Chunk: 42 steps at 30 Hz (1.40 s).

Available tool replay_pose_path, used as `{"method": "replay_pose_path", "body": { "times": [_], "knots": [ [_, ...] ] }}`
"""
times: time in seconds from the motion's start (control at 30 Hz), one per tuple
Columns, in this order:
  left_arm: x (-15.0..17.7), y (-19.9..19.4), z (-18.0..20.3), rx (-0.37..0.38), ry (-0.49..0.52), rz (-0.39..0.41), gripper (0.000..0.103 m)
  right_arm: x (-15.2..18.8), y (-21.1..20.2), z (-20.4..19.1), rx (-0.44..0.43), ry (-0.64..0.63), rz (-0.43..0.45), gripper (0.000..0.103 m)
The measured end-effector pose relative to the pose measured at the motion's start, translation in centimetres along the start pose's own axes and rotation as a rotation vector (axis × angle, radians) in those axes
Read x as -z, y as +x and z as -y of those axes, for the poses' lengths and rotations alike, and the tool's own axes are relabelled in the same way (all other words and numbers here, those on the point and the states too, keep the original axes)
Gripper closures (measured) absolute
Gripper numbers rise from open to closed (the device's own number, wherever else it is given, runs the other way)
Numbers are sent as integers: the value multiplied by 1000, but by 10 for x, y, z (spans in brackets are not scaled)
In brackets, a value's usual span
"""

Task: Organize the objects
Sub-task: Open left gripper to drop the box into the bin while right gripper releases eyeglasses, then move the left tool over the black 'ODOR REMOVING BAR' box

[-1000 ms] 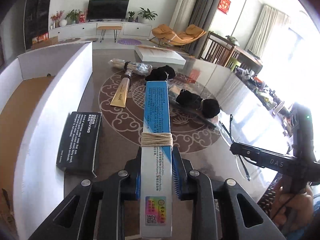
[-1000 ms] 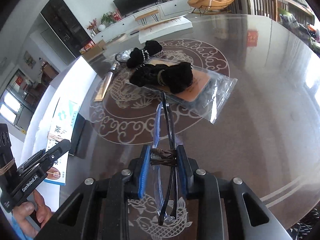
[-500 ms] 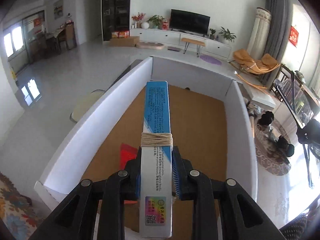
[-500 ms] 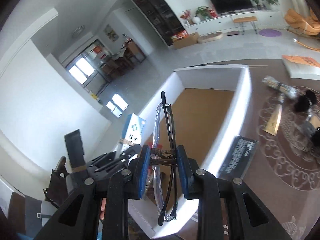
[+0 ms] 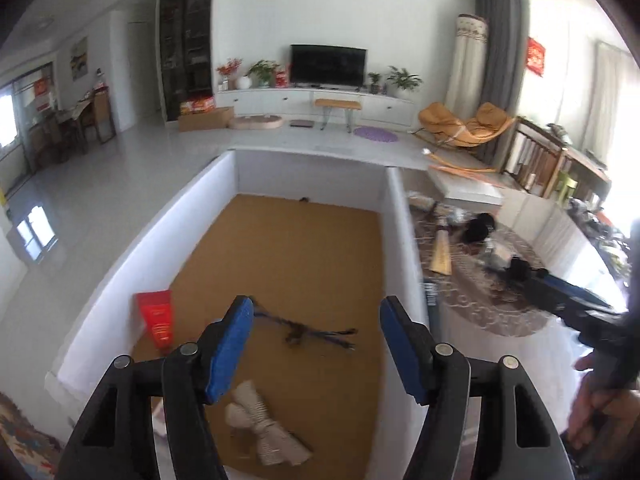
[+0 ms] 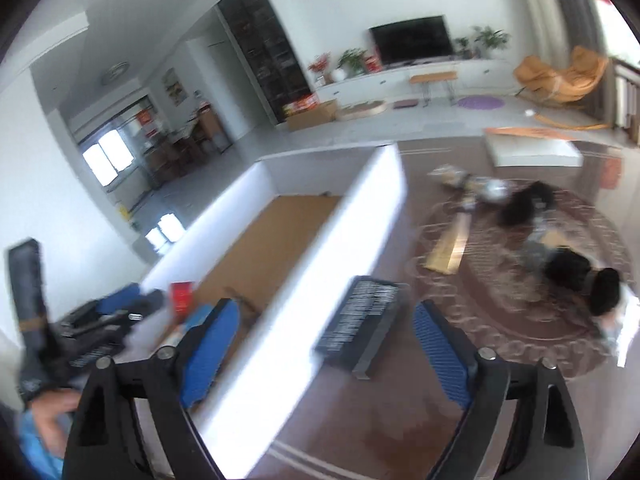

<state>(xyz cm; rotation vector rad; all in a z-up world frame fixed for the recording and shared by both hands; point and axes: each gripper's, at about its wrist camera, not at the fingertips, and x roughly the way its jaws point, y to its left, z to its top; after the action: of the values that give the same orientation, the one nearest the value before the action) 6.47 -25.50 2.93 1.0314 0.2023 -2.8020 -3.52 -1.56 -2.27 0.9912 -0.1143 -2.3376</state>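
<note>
My left gripper is open and empty above the white-walled box with a brown floor. In the box lie the glasses, a red packet and a twine-bound pale bundle. My right gripper is open and empty, over the box's right wall and a black box on the table. Still on the table lie a gold tube, black bundles and a wrapped bundle.
A white flat box lies at the table's far side. The left gripper shows in the right wrist view at the box's near left corner. The right gripper shows in the left wrist view over the table.
Both grippers have opened. The blue carton left my left gripper and the glasses left my right one; the glasses now lie in the box. The right gripper swings back toward the table.
</note>
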Motion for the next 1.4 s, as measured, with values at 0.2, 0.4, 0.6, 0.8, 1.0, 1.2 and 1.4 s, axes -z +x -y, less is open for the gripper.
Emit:
{"method": "replay_pose_path", "body": {
  "times": [0.2, 0.4, 0.6, 0.8, 1.0, 1.2, 1.4],
  "knots": [
    [25, 19, 143, 316, 166, -94, 0, 55, -27, 158, 523, 136, -51, 8],
    [78, 112, 230, 255, 247, -277, 5, 87, -74, 241, 667, 359, -29, 8],
    [102, 126, 248, 168, 335, -271, 5, 86, -74, 242, 692, 364, -34, 8],
    [101, 116, 225, 95, 374, -237, 5, 88, -58, 228, 662, 306, -54, 8],
    [105, 114, 197, 60, 423, -228, 5, 93, -62, 236, 626, 371, -55, 8],
    [121, 103, 167, 42, 367, -244, 5, 94, -65, 236, 628, 380, -41, 8],
    [121, 105, 146, 45, 298, -258, 6, 94, -62, 232, 623, 362, -52, 8]
  ]
}}
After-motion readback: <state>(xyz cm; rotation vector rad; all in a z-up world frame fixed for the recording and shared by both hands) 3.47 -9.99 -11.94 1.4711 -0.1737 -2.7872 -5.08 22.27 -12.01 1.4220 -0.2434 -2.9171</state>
